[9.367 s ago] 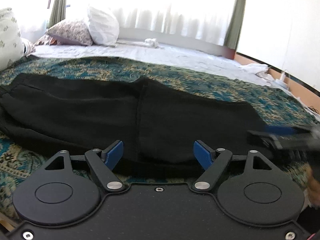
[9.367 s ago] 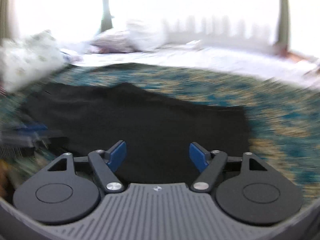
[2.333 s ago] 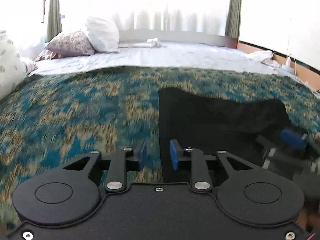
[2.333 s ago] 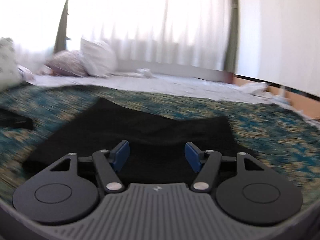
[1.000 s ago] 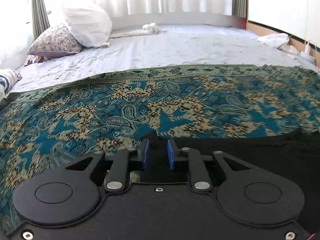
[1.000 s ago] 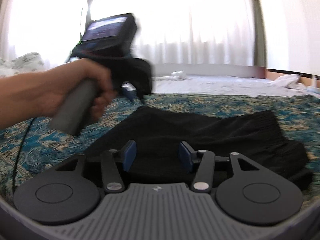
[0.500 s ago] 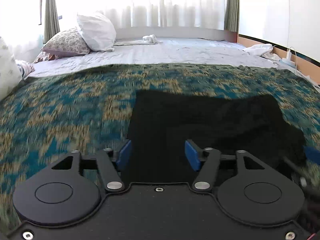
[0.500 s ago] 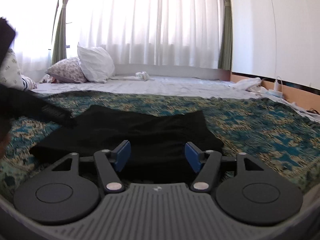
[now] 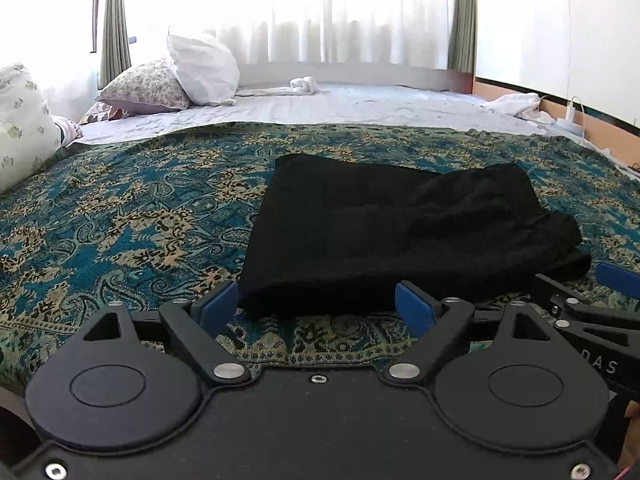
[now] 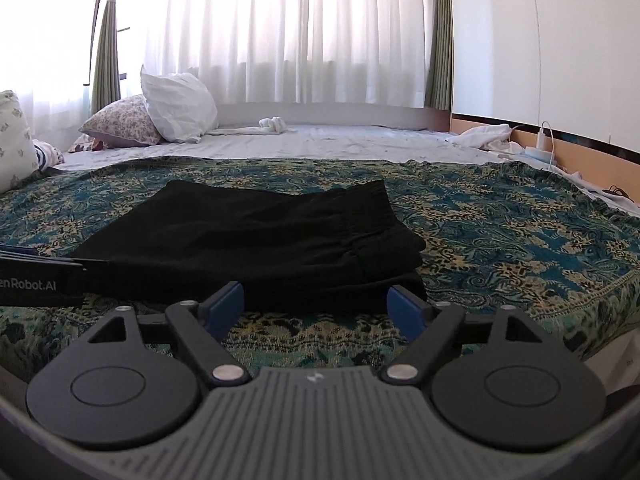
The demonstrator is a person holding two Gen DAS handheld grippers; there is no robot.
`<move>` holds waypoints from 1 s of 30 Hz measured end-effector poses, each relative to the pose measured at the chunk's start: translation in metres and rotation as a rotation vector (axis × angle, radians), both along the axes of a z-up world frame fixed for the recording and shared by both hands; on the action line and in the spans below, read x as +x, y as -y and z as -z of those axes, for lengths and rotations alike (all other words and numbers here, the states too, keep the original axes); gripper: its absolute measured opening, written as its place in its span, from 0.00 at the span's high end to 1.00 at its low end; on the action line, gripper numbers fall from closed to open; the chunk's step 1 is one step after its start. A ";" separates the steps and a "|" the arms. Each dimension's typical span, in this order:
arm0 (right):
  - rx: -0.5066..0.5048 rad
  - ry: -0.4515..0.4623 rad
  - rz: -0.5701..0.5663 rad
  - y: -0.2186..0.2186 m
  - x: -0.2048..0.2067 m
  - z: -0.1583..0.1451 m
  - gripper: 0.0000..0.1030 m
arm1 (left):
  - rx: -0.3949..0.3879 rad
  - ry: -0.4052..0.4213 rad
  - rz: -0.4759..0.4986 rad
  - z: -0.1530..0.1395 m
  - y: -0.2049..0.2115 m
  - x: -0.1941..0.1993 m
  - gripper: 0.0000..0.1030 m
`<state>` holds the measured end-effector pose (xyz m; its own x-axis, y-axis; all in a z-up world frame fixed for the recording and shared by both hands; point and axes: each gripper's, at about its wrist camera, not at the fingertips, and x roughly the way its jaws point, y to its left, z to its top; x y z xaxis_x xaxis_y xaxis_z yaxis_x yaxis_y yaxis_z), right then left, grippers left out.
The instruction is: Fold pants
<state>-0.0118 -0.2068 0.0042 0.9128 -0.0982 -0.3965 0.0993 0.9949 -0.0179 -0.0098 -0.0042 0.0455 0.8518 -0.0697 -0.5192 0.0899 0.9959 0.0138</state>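
Observation:
The black pants lie folded into a compact stack on the teal patterned bedspread. They also show in the right wrist view. My left gripper is open and empty, just short of the stack's near edge. My right gripper is open and empty, also just in front of the near edge. The right gripper's blue-tipped fingers show at the right edge of the left wrist view. The left gripper's body shows at the left edge of the right wrist view.
Pillows lie at the far left on a white sheet. A floral pillow sits at the left edge. A curtained window is behind. The bed's right edge drops off nearby. A charger and cable lie by the right wall.
Both grippers have drawn back from the folded pants. The left gripper, nearly shut a second ago, has opened wide. The pants now lie still in a stack.

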 end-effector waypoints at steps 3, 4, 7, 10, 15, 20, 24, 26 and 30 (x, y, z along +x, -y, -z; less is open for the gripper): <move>0.011 -0.006 -0.001 0.000 0.004 0.001 0.13 | -0.016 -0.013 -0.008 0.002 -0.002 0.008 0.17; 0.015 -0.011 -0.003 0.000 0.006 0.001 0.13 | -0.023 -0.023 -0.009 0.003 -0.001 0.010 0.17; 0.014 -0.041 -0.007 -0.002 0.012 0.006 0.13 | -0.022 -0.044 -0.015 0.009 0.000 0.014 0.17; -0.002 -0.064 -0.008 -0.004 0.015 0.011 0.12 | -0.010 -0.062 -0.019 0.016 0.003 0.016 0.17; 0.047 -0.024 -0.017 0.014 0.017 -0.001 0.03 | -0.046 0.001 -0.019 0.000 -0.014 0.025 0.06; 0.218 -0.043 -0.014 0.083 0.066 -0.028 0.00 | -0.134 -0.068 0.020 -0.024 -0.045 0.082 0.04; 0.302 -0.158 -0.073 0.133 0.132 -0.029 0.00 | -0.139 -0.160 0.039 -0.022 -0.054 0.142 0.04; 0.311 -0.212 -0.132 0.145 0.160 -0.023 0.00 | -0.140 -0.200 0.051 -0.015 -0.054 0.168 0.04; 0.352 -0.337 -0.214 0.155 0.208 -0.001 0.02 | -0.197 -0.312 0.031 0.008 -0.057 0.217 0.09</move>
<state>0.1965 -0.3621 0.0051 0.7144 0.2680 -0.6464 -0.0602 0.9439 0.3248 0.2074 0.0531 0.0375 0.6507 -0.2181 -0.7273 0.0901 0.9733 -0.2113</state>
